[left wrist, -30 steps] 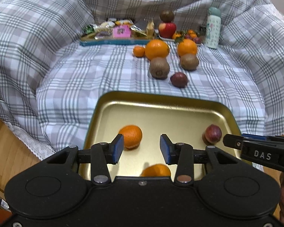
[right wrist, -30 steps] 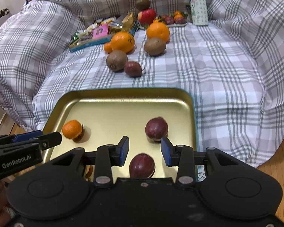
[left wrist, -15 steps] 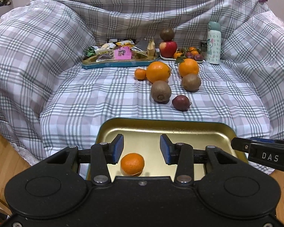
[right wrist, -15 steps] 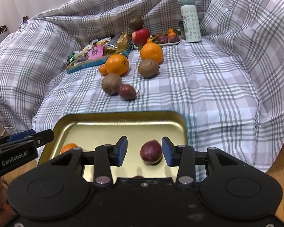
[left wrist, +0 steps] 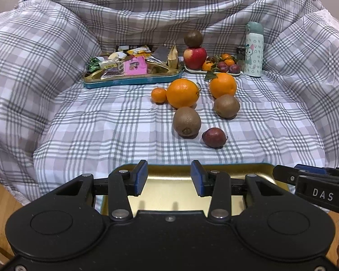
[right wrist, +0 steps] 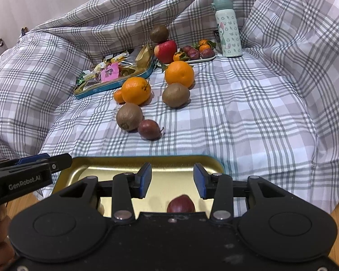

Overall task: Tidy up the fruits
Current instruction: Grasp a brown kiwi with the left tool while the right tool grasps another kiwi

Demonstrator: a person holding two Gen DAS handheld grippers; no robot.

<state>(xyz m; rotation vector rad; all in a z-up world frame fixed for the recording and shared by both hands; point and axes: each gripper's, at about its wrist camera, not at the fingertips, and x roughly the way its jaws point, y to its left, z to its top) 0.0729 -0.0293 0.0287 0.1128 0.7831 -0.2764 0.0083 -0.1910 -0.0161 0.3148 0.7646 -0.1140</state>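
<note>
My left gripper (left wrist: 168, 178) hangs open over the far rim of the gold tray (left wrist: 226, 167), with nothing between its blue pads. My right gripper (right wrist: 172, 180) is also open above the tray (right wrist: 106, 164). A dark red fruit (right wrist: 180, 204) lies in the tray below it, apart from the pads. On the plaid cloth beyond lie two big oranges (left wrist: 182, 93) (left wrist: 222, 85), a small mandarin (left wrist: 158, 95), two kiwis (left wrist: 187, 122) (left wrist: 226, 106) and another dark red fruit (left wrist: 214, 137). The gripper bodies hide the rest of the tray.
At the back stand a teal tray of snack packets (left wrist: 133, 79), a white plate (left wrist: 214, 72) with an apple, a kiwi on top and small fruits, and a pale green bottle (left wrist: 253, 49). Plaid cushions rise on both sides. Wooden floor shows at the lower corners.
Both grippers have pulled back and up from the tray. The mandarins and one dark red fruit in it have slid out of sight under the bodies. The right jaws stand slightly wider.
</note>
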